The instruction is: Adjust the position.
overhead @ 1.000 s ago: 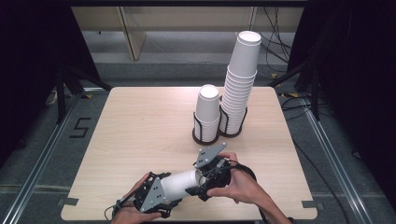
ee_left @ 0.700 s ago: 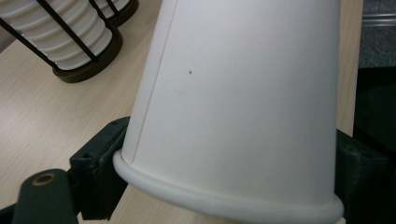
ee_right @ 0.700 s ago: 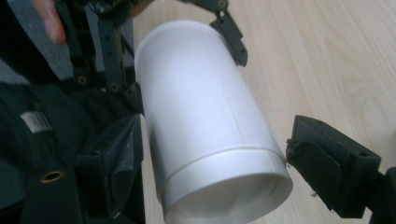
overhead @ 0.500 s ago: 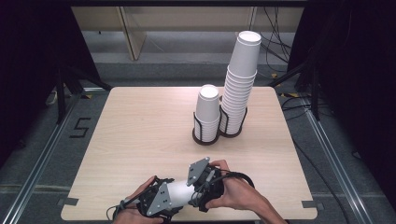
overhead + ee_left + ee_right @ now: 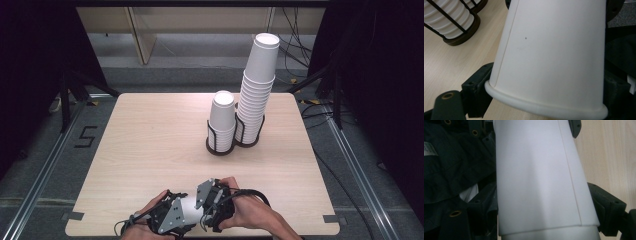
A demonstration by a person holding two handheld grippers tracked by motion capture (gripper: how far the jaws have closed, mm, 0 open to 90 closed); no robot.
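A white paper cup (image 5: 191, 211) lies on its side at the table's (image 5: 150, 145) 6 o'clock edge, long axis running from 9 to 3 o'clock. In the left gripper view its rolled rim sits nearest the camera. The left gripper (image 5: 186, 221) is clamped on the cup; the right gripper (image 5: 204, 216) seems to pinch it too, though its pads are hidden. No writing shows on it. At 1 o'clock, 2 wire holders (image 5: 220, 146) carry cup stacks (image 5: 257, 90).

table (image 5: 150, 130): light wood | floor (image 5: 45, 165): grey, metal rails | surround: dark curtains (image 5: 30, 45) | back: wooden shelf (image 5: 145, 30)
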